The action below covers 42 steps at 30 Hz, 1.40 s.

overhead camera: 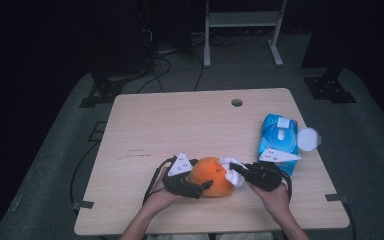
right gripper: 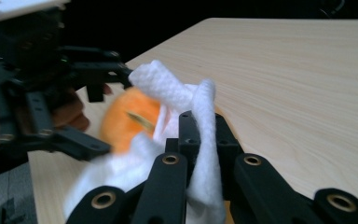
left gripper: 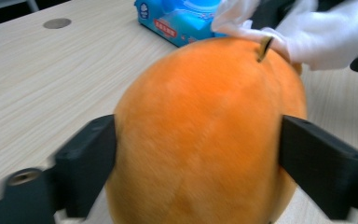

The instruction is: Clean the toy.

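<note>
An orange plush fruit (overhead camera: pixel 211 178) lies near the table's front edge. My left gripper (overhead camera: pixel 203 186) is shut on it; in the left gripper view its black jaws press both sides of the orange fruit (left gripper: pixel 205 135). My right gripper (overhead camera: pixel 238 173) is shut on a white wipe (overhead camera: pixel 231 168) and holds it against the fruit's right end. In the right gripper view the wipe (right gripper: pixel 186 100) is bunched between the jaws of the right gripper (right gripper: pixel 200 128), against the fruit (right gripper: pixel 128 122) by its small stem. The wipe (left gripper: pixel 317 35) covers the fruit's far top.
A blue pack of wipes (overhead camera: pixel 279 142) with its round lid (overhead camera: pixel 308 139) flipped open lies to the right of my right hand. A cable hole (overhead camera: pixel 237 102) sits near the table's (overhead camera: pixel 180 120) far edge. A metal stand (overhead camera: pixel 242 20) is on the floor behind.
</note>
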### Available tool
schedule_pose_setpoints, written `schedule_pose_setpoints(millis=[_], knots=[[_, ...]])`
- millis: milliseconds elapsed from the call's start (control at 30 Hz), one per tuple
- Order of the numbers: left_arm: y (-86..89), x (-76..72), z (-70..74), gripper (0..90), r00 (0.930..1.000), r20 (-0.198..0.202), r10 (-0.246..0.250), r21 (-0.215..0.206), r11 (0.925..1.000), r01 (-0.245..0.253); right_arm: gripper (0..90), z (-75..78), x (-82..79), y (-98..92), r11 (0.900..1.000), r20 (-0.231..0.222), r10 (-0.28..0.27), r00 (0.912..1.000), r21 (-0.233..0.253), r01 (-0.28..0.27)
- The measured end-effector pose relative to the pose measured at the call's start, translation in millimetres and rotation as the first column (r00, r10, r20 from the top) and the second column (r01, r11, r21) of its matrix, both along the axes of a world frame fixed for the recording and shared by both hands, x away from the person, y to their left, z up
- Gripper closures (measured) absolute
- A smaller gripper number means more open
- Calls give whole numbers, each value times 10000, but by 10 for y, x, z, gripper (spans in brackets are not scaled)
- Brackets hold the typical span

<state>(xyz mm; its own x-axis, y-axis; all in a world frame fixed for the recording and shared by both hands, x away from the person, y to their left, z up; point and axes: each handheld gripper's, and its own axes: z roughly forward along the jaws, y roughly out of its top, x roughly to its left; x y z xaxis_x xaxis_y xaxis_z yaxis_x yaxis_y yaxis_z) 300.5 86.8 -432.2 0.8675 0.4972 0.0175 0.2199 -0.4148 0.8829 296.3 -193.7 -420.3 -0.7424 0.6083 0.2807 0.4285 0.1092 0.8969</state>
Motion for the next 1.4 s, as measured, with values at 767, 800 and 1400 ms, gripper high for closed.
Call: schedule_pose_setpoints(millis=[767, 800, 1400], knots=[[-19, -45, 6, 278, 9993, 180, 331, 389, 9987, -338, 769, -10, -64, 17, 9909, 466, -52, 9989, -1340, 114], [-10, -40, 9, 271, 9993, 156, 329, 417, 9986, -335, 751, 8, -80, 17, 9888, 576, 121, 9983, -1491, -34], [-59, -87, 16, 316, 9959, 849, -325, 271, 9992, 303, 838, -13, -22, -154, 9931, 202, 255, 9995, -1153, -230]])
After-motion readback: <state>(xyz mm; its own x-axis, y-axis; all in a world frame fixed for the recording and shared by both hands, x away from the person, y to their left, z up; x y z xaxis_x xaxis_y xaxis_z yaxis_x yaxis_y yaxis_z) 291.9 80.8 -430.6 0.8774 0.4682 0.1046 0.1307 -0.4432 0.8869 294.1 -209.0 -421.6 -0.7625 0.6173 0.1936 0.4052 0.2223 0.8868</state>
